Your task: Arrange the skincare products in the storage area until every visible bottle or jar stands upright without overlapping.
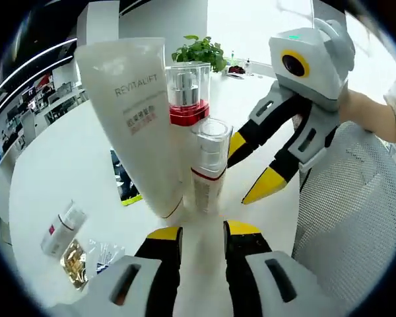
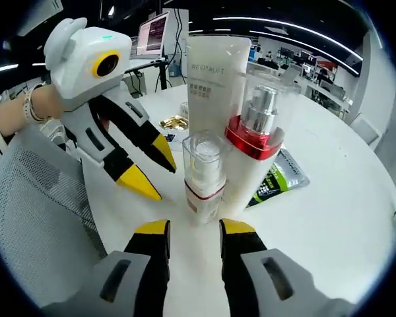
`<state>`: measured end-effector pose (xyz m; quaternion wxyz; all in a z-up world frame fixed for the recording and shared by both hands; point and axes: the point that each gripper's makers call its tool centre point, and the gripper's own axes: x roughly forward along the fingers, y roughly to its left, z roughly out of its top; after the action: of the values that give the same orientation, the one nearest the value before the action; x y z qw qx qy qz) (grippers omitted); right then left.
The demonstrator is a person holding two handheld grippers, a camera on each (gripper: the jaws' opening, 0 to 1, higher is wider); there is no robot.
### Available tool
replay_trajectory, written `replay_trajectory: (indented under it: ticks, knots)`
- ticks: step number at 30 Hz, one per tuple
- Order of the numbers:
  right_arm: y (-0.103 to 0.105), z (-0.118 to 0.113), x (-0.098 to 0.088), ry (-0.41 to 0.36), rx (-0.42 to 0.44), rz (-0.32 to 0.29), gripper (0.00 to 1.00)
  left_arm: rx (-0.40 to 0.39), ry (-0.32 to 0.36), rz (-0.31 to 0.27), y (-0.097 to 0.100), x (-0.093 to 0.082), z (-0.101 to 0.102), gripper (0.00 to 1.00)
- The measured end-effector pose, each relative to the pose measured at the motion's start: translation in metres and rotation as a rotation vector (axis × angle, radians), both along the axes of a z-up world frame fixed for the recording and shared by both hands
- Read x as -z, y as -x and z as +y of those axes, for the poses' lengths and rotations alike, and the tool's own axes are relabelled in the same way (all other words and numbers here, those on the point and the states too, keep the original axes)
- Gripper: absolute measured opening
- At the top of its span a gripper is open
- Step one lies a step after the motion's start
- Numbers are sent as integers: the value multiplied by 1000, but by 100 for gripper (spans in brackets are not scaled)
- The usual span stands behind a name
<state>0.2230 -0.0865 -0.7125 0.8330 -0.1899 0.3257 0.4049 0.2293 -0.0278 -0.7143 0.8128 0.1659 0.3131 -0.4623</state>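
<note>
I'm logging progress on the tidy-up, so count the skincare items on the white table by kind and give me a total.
Tubes standing on their cap: 1, the REVITALIFT tube.
Pump bottles with clear caps, upright: 2, the tall pump bottle and the short pump bottle.
Small bottles lying down: 1, the small white bottle.
Foil sachets lying flat: 2, the gold sachet and the silver sachet.
Total: 6.

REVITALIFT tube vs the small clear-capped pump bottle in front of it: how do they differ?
The REVITALIFT tube is much taller than the small pump bottle. The tube is opaque cream, flat and wide at its top; the pump bottle is round, with a clear cap over its pump and a red band below. The tube leans in the left gripper view, while the pump bottle stands straighter. Both stand on end on the white table, close together.
</note>
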Motion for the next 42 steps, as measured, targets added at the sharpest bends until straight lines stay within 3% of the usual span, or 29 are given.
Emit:
replay_trajectory:
  ticks: [9,13,19,21,26,30,42]
  knots:
    - [9,-11,-20,17,31,-43,59,-67,43,-24,12,-23,23,43]
    - [10,-13,-35,12,53,-79,69,-63,17,12,23,-24,34,54]
    - [8,-14,-47,17,67,-106,85,-34,-26,-56,31,-35,39,74]
    - [9,-15,-51,22,63,-115,89,-42,-39,-47,35,-39,41,82]
    - [11,-16,-63,12,85,-127,97,-56,-44,-67,38,-48,50,89]
    - [11,-18,-68,30,85,-148,99,-34,-87,-89,38,-48,58,99]
    - [17,-14,-73,44,59,-164,100,-59,-121,-92,35,-48,73,99]
